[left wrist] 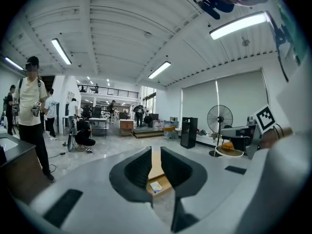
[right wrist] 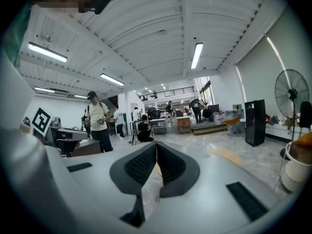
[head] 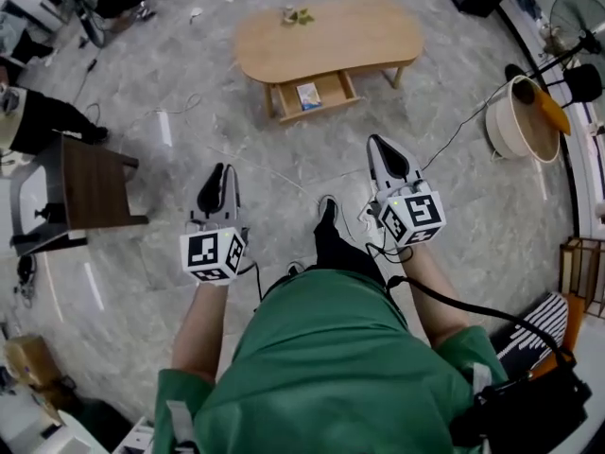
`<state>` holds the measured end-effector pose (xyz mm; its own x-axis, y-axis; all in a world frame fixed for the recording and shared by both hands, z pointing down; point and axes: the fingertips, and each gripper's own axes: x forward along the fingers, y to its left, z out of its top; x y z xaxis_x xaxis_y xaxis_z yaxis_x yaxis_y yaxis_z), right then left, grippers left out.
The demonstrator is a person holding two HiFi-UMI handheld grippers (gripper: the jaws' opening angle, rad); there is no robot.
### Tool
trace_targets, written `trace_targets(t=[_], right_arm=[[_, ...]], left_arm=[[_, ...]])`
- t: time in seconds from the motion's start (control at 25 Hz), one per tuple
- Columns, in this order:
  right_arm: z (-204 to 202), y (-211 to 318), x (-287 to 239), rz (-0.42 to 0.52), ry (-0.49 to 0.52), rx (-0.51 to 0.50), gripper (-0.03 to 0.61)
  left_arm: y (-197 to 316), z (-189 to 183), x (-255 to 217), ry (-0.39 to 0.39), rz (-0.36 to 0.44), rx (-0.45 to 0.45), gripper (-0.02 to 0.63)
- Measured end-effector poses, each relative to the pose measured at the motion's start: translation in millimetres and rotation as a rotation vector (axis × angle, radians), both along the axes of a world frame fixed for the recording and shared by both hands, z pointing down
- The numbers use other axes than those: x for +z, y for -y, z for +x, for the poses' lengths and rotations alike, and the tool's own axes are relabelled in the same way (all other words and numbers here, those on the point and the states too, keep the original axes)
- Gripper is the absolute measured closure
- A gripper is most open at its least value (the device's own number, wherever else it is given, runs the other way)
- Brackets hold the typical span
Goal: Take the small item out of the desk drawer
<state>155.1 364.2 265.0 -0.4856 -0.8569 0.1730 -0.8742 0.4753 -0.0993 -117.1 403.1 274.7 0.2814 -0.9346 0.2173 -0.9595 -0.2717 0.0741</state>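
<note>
A low oval wooden table point(head: 326, 36) stands on the floor ahead of me, with its drawer point(head: 333, 91) pulled open at the front. A small pale box-like item point(head: 308, 96) lies inside the drawer. My left gripper point(head: 223, 172) hovers well short of the table, its jaws a narrow gap apart with nothing between them. Through that gap, the left gripper view point(left wrist: 156, 152) shows the item point(left wrist: 156, 186) in the drawer far off. My right gripper point(head: 378, 146) is held level with the left, also far from the table, and is shut and empty point(right wrist: 156, 147).
A dark wooden side table point(head: 90, 183) stands at the left, with a person's legs point(head: 47, 116) beyond it. A white tub point(head: 515, 121) and a fan point(head: 577, 12) are at the right. Cables point(head: 454, 135) run over the floor. Small objects point(head: 296, 15) sit on the tabletop.
</note>
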Motion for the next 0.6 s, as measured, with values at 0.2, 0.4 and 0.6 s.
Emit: trace_targets(t=[0.2,0.4,0.6], right_arm=[[11,84,15,-0.04,0.009,-0.054,0.555],[28,144,24,-0.071,0.017,-0.096,0.555],[38,182,40,-0.121,0.03,-0.094,0.555]], left_arm=[[68,18,-2,0.014,-0.018,-0.053,0.543],[119,43,-2,0.009,-0.03,-0.089,0.543],[147,53,10,0.023,-0.073,-0.086,0.543]])
